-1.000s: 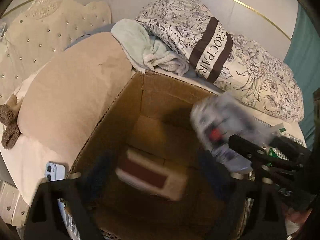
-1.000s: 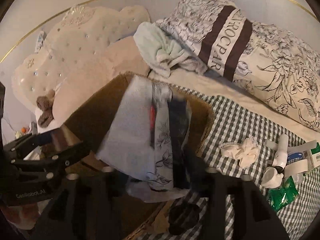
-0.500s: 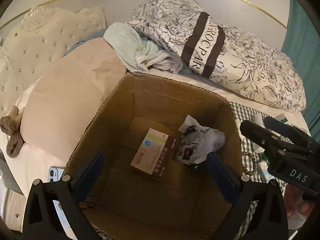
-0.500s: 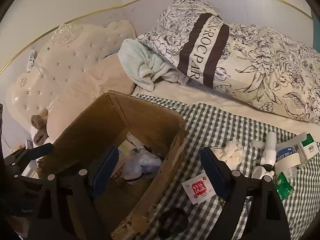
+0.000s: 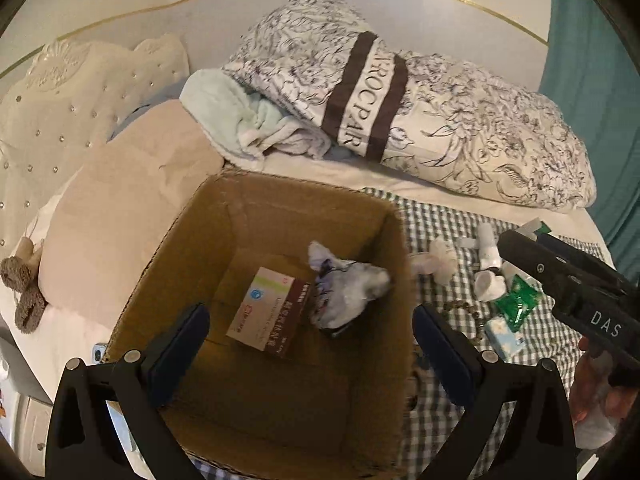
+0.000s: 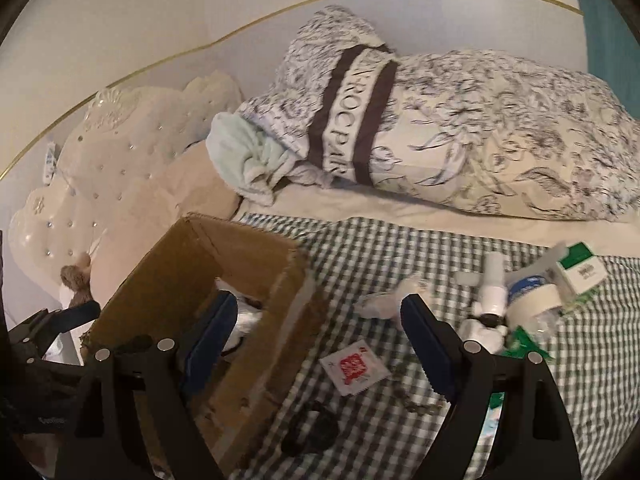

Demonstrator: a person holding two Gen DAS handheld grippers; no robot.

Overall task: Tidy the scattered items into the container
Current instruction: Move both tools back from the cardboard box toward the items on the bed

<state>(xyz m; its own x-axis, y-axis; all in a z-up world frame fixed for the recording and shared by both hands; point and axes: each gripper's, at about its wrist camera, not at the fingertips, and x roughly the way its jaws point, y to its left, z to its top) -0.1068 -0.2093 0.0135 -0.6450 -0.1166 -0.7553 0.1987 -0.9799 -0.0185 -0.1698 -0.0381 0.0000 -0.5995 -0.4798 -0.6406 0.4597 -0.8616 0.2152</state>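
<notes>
While my left claw (image 5: 310, 350) hangs open and empty over the box (image 5: 280, 420), which holds a carton (image 5: 268, 312), my right claw (image 6: 316, 344), open too, should drop flat on the sachet (image 6: 354, 366) just beside it.

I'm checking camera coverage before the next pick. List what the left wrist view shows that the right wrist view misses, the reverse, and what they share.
Only the left wrist view shows the box floor: a medicine carton lying flat beside a crumpled printed pouch. Only the right wrist view shows the white sachet with a red print and a dark object on the checked cloth near the box. Both show the cardboard box, the green packet, the white tube and the floral pillow. Both jaws are open and empty.
</notes>
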